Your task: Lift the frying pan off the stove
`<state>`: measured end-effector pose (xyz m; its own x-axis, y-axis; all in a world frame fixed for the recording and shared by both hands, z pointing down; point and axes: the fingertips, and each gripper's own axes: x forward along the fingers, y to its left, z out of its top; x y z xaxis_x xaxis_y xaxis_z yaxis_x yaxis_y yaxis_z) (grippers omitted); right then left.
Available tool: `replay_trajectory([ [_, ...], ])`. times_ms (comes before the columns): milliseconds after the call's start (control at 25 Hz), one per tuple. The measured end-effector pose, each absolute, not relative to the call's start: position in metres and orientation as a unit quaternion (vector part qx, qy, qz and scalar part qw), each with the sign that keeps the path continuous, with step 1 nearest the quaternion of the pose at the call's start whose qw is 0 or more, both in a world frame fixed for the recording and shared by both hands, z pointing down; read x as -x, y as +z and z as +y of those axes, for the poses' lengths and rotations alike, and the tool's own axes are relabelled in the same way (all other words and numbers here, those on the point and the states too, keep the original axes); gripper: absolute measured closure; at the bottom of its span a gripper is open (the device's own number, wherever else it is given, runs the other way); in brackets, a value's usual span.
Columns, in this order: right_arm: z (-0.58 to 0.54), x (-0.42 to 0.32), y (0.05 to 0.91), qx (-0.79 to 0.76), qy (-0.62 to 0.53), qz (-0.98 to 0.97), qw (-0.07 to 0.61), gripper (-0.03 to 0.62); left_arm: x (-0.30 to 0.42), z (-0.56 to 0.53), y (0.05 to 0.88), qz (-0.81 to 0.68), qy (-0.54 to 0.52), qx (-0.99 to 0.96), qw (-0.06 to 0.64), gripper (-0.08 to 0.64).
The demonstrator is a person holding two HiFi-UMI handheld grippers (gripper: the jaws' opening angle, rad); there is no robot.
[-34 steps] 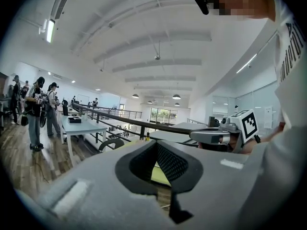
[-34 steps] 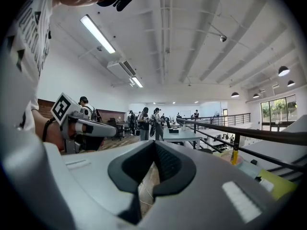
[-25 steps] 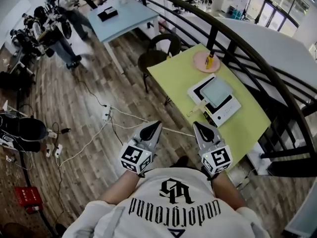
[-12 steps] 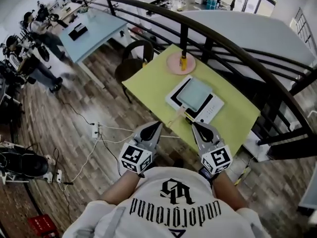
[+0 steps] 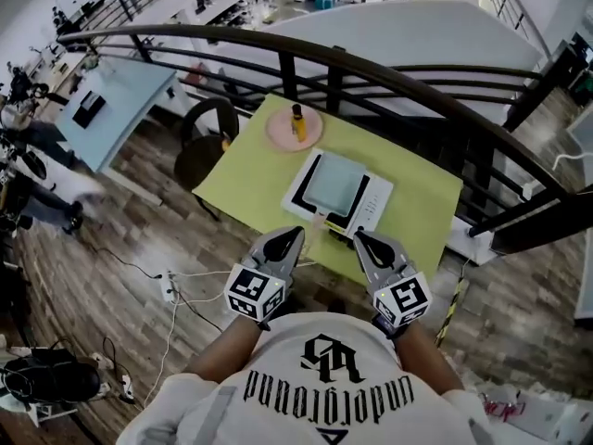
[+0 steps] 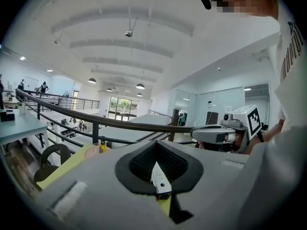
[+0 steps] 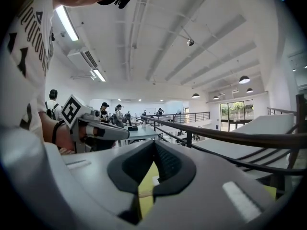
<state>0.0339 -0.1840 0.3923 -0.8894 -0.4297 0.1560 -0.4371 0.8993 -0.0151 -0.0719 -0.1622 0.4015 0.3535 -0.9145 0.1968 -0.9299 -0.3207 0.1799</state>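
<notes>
Head view looks down on a yellow-green worktop [image 5: 243, 182] beside a dark railing [image 5: 371, 60]. A white stove [image 5: 373, 202] sits on it, and the pale square thing on top looks like the pan [image 5: 332, 182], though it is small from here. Beyond it a bottle [image 5: 298, 121] stands on a pink plate [image 5: 278, 137]. Left tongs [image 5: 289, 237] and right tongs [image 5: 361, 239] are both pressed together with nothing between them, held near the worktop's near edge, clear of the pan.

Table [image 5: 250, 179] yellow-green; plate [image 5: 281, 132] pink; railing [image 5: 398, 77] black
</notes>
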Motion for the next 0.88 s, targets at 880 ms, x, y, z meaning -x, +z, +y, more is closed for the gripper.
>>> replay_trajectory([
  [880,-0.214,0.053,0.432,-0.385,0.096,-0.915,0.073,0.591,0.145,-0.218,0.436,-0.375,0.074,-0.912,0.151,0.552],
])
